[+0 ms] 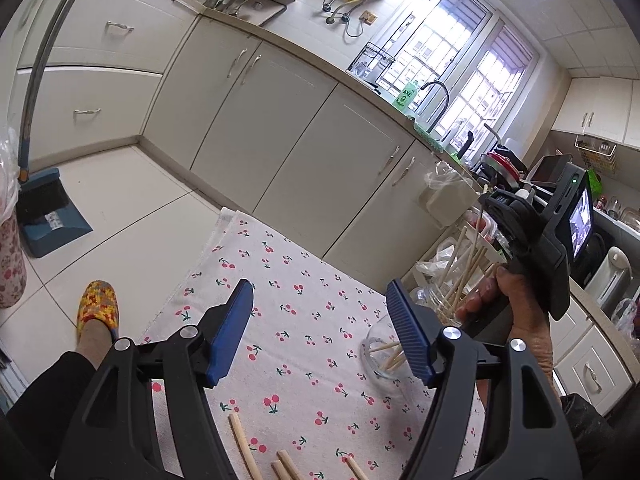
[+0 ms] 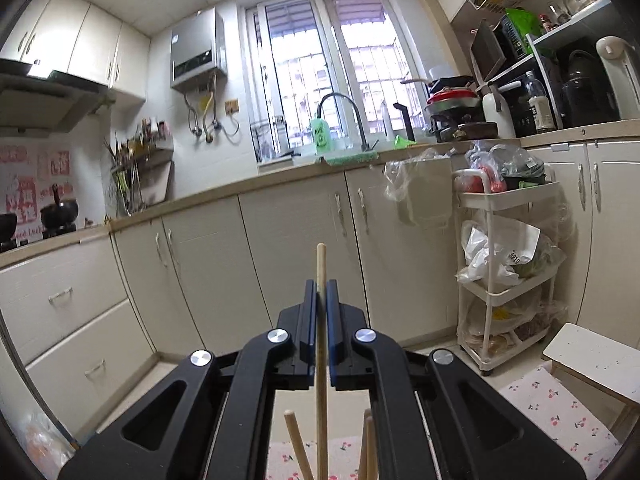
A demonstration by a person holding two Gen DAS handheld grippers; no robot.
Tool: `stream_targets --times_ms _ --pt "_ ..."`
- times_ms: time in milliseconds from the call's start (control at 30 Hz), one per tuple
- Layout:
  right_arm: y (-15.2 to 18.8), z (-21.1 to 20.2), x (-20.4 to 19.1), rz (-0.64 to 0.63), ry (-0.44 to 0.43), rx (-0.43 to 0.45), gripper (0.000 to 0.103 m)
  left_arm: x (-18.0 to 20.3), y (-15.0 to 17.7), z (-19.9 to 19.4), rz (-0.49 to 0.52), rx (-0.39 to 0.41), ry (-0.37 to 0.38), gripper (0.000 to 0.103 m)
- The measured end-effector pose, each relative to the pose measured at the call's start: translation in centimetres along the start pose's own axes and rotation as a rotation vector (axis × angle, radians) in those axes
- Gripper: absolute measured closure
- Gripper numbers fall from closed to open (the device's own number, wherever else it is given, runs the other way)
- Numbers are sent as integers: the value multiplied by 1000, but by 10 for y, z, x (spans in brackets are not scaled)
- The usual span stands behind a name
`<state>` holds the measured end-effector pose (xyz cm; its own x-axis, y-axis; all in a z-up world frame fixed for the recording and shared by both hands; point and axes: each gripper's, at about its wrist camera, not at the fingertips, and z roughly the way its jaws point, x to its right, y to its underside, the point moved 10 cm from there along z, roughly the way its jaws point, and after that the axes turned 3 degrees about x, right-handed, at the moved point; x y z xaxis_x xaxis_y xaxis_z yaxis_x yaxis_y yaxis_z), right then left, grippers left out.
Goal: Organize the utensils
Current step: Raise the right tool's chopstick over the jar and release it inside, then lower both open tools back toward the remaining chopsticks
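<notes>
Right gripper (image 2: 321,296) clamps one pale wooden chopstick (image 2: 321,264) upright between ribbed blue pads. Only the left wrist view shows the left gripper (image 1: 324,334) gaping empty over cherry-print cloth (image 1: 280,280), glass jar (image 1: 380,356) alongside holding chopsticks.

From your left wrist view, the cloth (image 1: 304,320) lies across the table ahead. The glass jar (image 1: 382,354) stands on it at two o'clock, just behind the left gripper's (image 1: 324,332) right finger, with chopsticks (image 1: 464,268) standing in it. Loose chopsticks (image 1: 244,446) lie on the cloth at six o'clock, nearest you. The right gripper (image 1: 490,202) sits at three o'clock, above the jar (its hand (image 1: 516,304) beside the sticks). In the right wrist view, one chopstick (image 2: 321,276) stands upright between the closed fingers, others below at six o'clock. The cabinets (image 2: 292,248) lie behind, the trolley (image 2: 506,272) at three o'clock.
</notes>
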<state>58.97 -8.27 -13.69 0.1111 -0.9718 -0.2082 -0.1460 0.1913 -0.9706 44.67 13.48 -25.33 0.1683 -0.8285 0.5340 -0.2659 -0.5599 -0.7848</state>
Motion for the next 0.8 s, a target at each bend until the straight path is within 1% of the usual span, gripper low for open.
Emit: stream_targets --times_ms 200,367,567,667,700,733,767,800 --pt "16 -11 -1 -15 -19 -33 98 0 0 1 2 -2 -3 37" --pt "26 -37 -5 -47 -59 -35 97 3 1 -4 11 -15 -6 36" --pt "39 -58 -6 -100 -87 -61 97 4 9 -11 22 -53 -15 34" --pt "44 -65 -5 -111 -102 -95 97 4 13 -16 28 -72 -24 32" --pt "45 -68 -5 -116 -105 -104 93 4 14 -18 28 -78 -25 32" --pt "47 -72 -4 -122 -111 -110 86 3 15 -20 28 -85 -26 32" --pt "48 -75 -3 -127 -115 -115 82 3 17 -22 29 -90 -29 31" --pt "49 -80 -2 -131 -119 -122 77 4 18 -24 34 -101 -33 31"
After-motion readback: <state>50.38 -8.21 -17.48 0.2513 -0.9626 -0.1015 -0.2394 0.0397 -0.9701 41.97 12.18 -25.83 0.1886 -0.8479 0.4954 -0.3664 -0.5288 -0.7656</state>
